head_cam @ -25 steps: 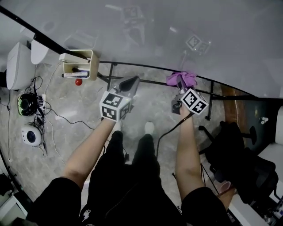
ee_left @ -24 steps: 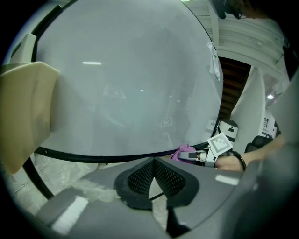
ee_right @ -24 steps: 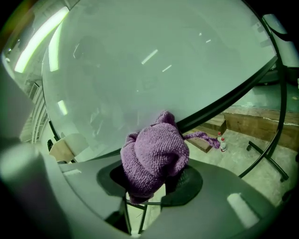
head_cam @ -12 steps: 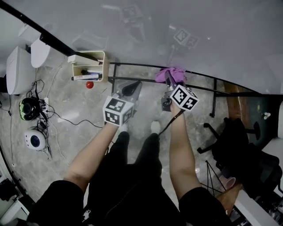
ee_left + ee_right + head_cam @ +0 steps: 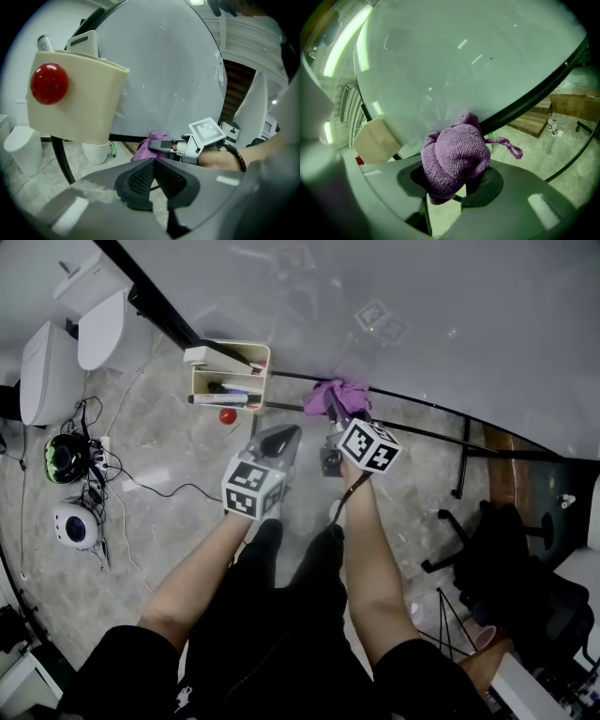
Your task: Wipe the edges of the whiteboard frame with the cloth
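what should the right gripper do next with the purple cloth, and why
Probably slide the right gripper a little along the black whiteboard frame edge toward the beige marker tray. The purple terry cloth is bunched in its jaws right at that edge, and a bare stretch of frame lies between cloth and tray. The left gripper is shut and empty.

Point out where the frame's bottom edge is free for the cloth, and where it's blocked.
Free: the long run of bottom frame right of the purple cloth, and a short gap between cloth and cream tray. Crowded: at the tray, with its markers and red ball.
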`<state>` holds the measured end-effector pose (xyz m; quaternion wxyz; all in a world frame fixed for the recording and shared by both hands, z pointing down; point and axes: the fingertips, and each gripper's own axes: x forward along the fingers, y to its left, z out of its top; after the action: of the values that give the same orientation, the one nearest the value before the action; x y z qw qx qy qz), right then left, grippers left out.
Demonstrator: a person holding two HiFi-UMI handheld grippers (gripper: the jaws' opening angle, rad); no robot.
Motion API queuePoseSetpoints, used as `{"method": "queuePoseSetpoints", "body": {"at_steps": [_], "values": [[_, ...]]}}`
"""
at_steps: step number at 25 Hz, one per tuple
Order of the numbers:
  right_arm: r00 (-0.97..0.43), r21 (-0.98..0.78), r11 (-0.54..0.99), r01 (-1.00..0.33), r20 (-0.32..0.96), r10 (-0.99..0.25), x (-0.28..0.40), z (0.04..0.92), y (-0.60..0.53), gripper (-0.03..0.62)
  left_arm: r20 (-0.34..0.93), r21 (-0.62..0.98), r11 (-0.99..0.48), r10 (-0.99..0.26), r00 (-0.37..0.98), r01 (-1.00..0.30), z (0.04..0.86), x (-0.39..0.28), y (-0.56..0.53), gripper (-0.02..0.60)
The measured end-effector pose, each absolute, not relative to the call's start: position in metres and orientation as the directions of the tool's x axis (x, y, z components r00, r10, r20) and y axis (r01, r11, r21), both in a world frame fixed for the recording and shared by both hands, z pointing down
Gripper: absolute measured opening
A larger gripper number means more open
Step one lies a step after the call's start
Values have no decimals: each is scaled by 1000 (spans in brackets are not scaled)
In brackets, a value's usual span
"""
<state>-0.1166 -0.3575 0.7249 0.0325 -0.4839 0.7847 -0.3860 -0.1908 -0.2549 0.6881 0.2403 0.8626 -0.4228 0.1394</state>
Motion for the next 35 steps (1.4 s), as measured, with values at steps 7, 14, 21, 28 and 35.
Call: {"method": "queuePoseSetpoints", "body": {"at_steps": [7,14,21,28,35], "values": [[-571,-666,262,-698,297,-765,-176,717,-359,155,429,281,-506,-693,579,-815,685,-225,-254,3],[-621,-664,313,-679,293,-728,-222,715,-356,155,427,279,-493,-705,566,-824,686,-250,-248,3],[-635,-642,341,-687,302,-710,-228,710,-341,155,416,289,-515,-691,590,-807,681,-256,-243,3],[-573,-609,305,-732,310,-758,-185,689,-312,155,374,323,-560,-665,647,-763,659,-236,-240,3],[-481,-551,284,-785,253,-839,-126,632,-262,153,308,336,-622,-637,707,-707,624,-206,-232,4]]}}
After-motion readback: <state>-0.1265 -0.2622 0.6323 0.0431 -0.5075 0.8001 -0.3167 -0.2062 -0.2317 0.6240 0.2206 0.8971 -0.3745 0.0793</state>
